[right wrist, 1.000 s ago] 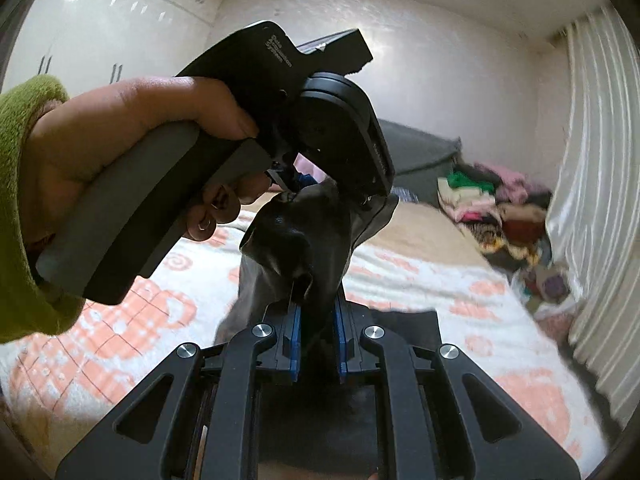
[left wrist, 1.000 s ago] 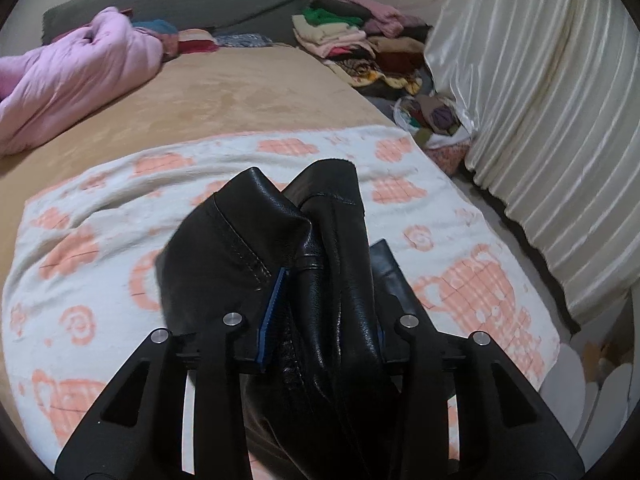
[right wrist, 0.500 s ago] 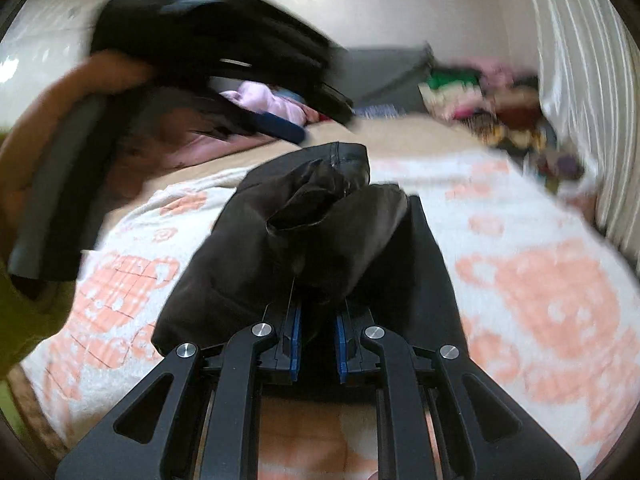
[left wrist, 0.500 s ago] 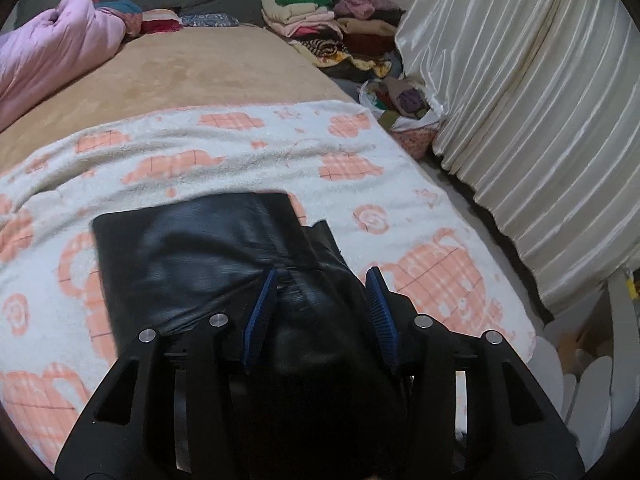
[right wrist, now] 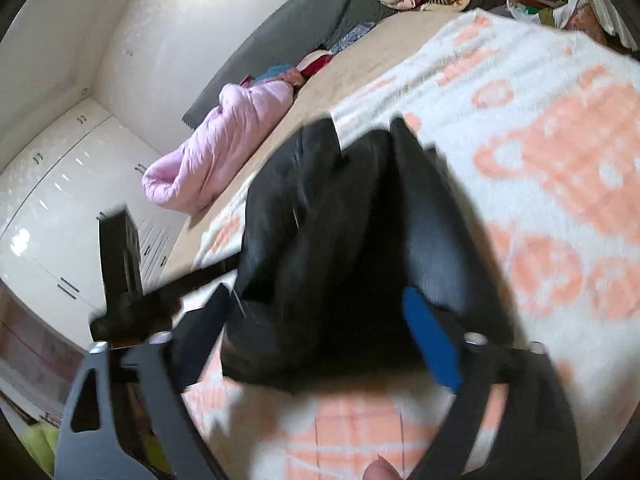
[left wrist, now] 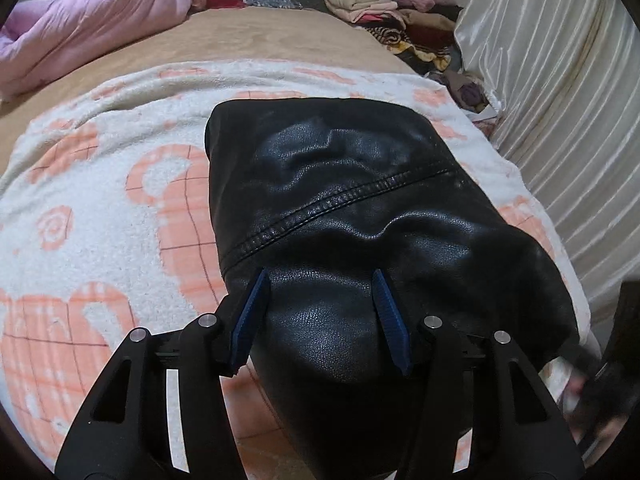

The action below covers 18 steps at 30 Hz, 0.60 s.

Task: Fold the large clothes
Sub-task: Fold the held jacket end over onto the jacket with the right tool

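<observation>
A black leather garment (left wrist: 360, 200) lies folded on the white and orange blanket (left wrist: 100, 200) that covers the bed. My left gripper (left wrist: 325, 316) hangs low over the garment's near end. Its jaws are opening, and a bulge of leather sits between the blue pads (left wrist: 252, 320) without being pinched. In the right wrist view the garment (right wrist: 320, 220) is blurred. My right gripper (right wrist: 320, 332) is tilted over its near edge, jaws opening wide, with the leather loose between the pads (right wrist: 432, 344). The right gripper (left wrist: 608, 380) also shows as a dark blur at the lower right of the left wrist view.
A pink duvet (left wrist: 88, 28) lies bunched at the bed's far left, before a grey headboard cushion (right wrist: 280, 40). Piles of folded clothes (left wrist: 384, 4) stand at the far right, next to a pale curtain (left wrist: 560, 80). White wardrobes (right wrist: 60, 200) line the wall.
Both grippers have brought the lifted leather garment down, and it now lies flat on the blanket. The right gripper rolled and let go of it. The left jaws have spread apart.
</observation>
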Each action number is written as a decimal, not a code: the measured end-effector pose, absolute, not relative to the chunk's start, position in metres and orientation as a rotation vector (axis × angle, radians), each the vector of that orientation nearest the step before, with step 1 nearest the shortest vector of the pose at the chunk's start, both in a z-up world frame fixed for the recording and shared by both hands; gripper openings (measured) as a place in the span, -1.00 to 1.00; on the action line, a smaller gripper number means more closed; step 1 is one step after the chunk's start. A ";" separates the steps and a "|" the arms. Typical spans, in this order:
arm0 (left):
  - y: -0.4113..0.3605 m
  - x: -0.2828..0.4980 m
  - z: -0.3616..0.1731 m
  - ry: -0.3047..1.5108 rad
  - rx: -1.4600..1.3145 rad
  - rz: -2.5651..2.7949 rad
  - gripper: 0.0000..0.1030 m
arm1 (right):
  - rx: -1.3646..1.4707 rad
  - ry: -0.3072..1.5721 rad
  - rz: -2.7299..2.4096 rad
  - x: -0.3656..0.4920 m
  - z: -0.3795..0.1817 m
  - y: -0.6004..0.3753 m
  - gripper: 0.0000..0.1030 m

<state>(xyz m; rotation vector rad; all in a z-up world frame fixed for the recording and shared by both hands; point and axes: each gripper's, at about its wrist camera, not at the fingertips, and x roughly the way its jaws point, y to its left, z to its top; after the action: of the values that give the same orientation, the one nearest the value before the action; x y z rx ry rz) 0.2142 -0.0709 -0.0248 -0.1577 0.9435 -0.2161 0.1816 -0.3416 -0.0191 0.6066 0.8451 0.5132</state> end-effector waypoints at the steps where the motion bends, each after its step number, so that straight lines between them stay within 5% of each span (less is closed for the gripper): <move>1: -0.072 0.214 -0.024 0.940 -0.149 -0.219 -0.13 | 0.593 0.859 0.514 0.189 -0.012 -0.338 0.87; 6: -0.072 0.212 -0.022 0.936 -0.155 -0.220 -0.13 | 0.502 1.004 0.495 0.263 0.001 -0.319 0.84; 8: -0.071 0.214 -0.023 0.932 -0.152 -0.220 -0.13 | 0.445 1.093 0.534 0.288 -0.004 -0.303 0.12; 9: -0.071 0.214 -0.022 0.930 -0.152 -0.220 -0.13 | 0.385 1.123 0.561 0.295 -0.007 -0.291 -0.42; 10: -0.069 0.214 -0.023 0.932 -0.155 -0.227 -0.12 | 0.342 1.106 0.572 0.296 -0.005 -0.283 -0.56; 18: -0.042 0.209 -0.004 0.919 -0.276 -0.270 0.14 | 0.423 0.830 0.648 0.279 0.038 -0.343 -0.65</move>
<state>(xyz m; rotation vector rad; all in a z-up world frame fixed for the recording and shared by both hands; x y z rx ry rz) 0.2086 -0.0422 -0.0036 -0.2755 0.9192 -0.2700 0.2790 -0.3431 0.0380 0.4227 0.8297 0.6482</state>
